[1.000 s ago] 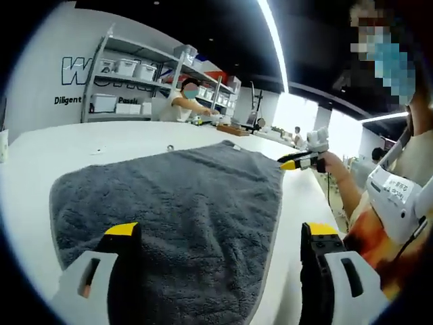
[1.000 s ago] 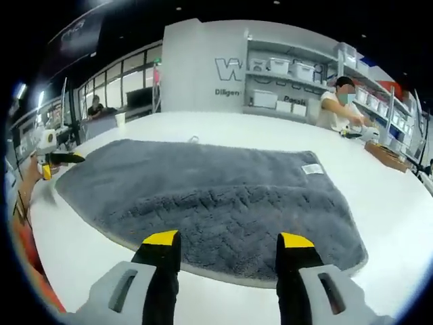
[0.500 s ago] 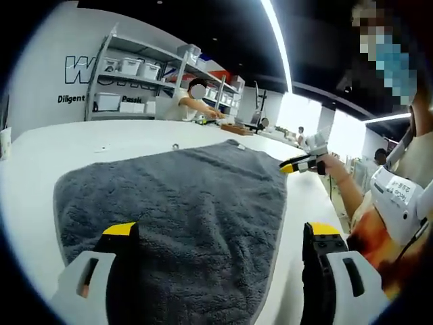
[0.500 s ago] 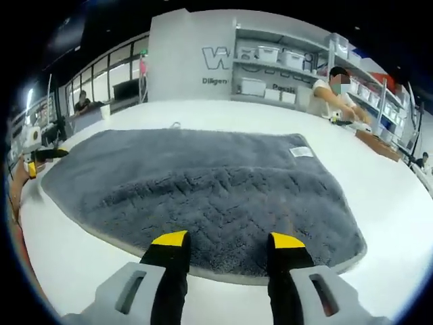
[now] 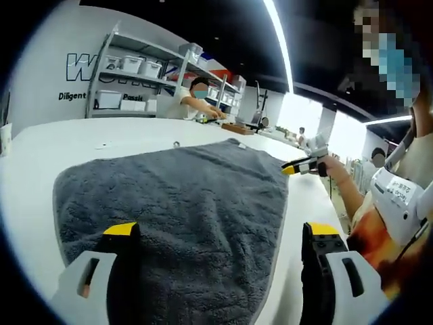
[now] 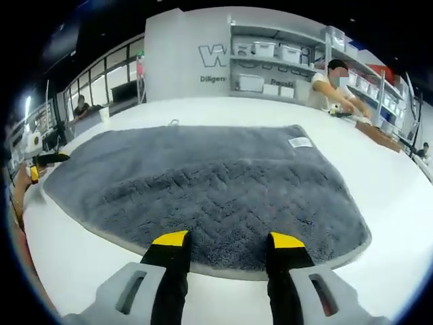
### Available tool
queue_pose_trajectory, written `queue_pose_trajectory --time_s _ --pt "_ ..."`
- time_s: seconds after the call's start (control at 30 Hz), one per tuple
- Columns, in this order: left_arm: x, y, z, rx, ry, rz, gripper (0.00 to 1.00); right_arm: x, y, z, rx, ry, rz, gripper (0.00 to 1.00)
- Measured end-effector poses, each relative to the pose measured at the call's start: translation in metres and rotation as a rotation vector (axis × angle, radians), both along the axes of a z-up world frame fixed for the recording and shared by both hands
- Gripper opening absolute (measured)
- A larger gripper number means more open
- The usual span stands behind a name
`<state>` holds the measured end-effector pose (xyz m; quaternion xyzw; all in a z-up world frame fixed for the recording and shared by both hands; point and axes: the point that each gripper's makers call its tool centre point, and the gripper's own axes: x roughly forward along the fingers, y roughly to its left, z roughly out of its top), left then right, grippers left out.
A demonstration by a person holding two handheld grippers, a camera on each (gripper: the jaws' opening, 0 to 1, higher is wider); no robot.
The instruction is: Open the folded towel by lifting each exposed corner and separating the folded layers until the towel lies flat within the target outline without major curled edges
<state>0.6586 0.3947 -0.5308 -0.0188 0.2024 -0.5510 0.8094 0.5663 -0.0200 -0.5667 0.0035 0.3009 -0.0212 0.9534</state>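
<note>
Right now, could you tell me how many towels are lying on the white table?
1: a grey towel spread open on the white table, just ahead of both grippers. Nothing else like it shows; a second layer beneath cannot be ruled out.

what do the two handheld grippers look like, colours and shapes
Both the left gripper and the right gripper have light grey moulded bodies with slotted openings, black jaws and yellow tips. In the left gripper view the person wears a white vest-like garment with a label.
</note>
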Motion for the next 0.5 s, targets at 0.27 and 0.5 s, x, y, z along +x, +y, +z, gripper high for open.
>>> queue_pose_trajectory --time_s 0.27,0.5 --pt "0.002 0.005 0.002 0.001 -0.003 0.01 0.98 -0.01 0.001 0.0 0.003 -0.007 -0.012 0.41" --pt "0.002 0.006 0.001 0.001 0.0 0.013 0.98 -0.016 0.002 0.0 0.003 -0.01 -0.018 0.42"
